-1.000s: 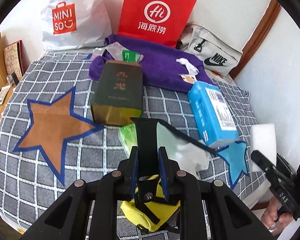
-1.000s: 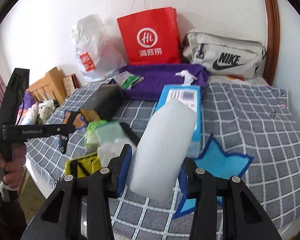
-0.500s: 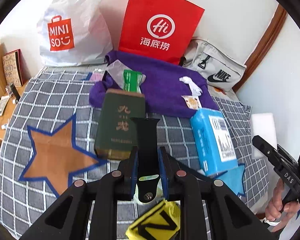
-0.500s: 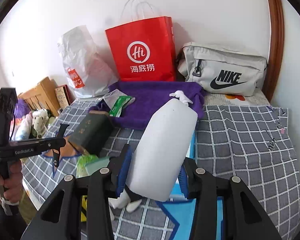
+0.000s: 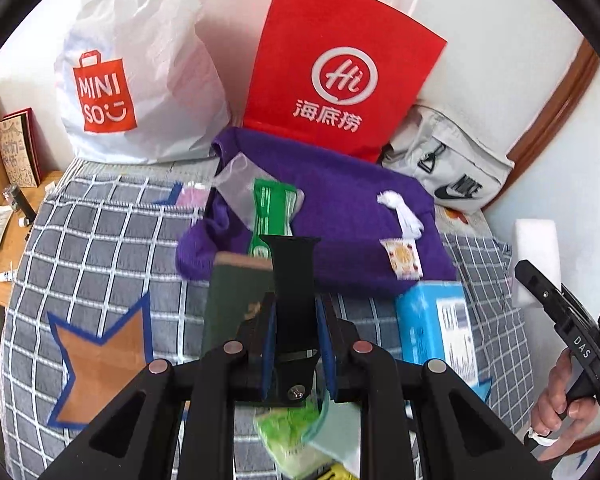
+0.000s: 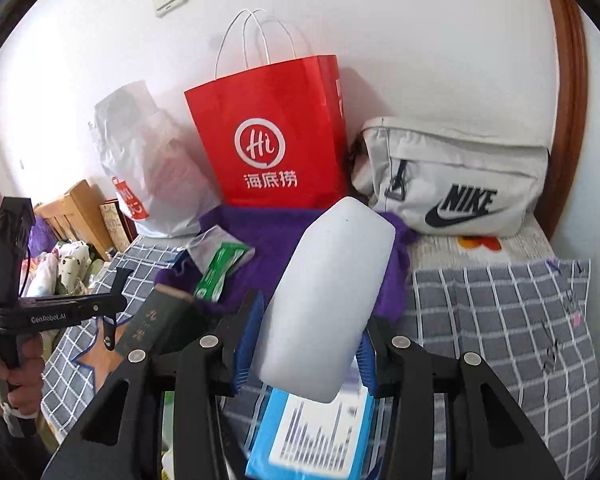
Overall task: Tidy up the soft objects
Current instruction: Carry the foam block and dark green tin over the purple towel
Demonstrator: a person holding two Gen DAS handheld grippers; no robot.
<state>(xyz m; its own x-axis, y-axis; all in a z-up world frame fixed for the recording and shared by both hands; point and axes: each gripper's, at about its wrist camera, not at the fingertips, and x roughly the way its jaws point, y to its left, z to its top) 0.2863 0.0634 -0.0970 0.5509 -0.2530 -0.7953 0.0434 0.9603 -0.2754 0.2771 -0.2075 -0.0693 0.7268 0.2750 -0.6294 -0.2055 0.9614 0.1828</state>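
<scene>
White foam block clamped in right gripper, black strap pinched in left gripper; both now carried nearer the purple cloth, drop-off judged imminent.

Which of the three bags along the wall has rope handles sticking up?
The red paper bag, in the middle; the white plastic bag and grey Nike bag show none.

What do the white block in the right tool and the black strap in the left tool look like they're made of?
White block: likely foam or sponge, matte with rounded corners. Black strap: probably rubber or silicone, smooth and dull, holding its shape upright; can't be sure.
</scene>
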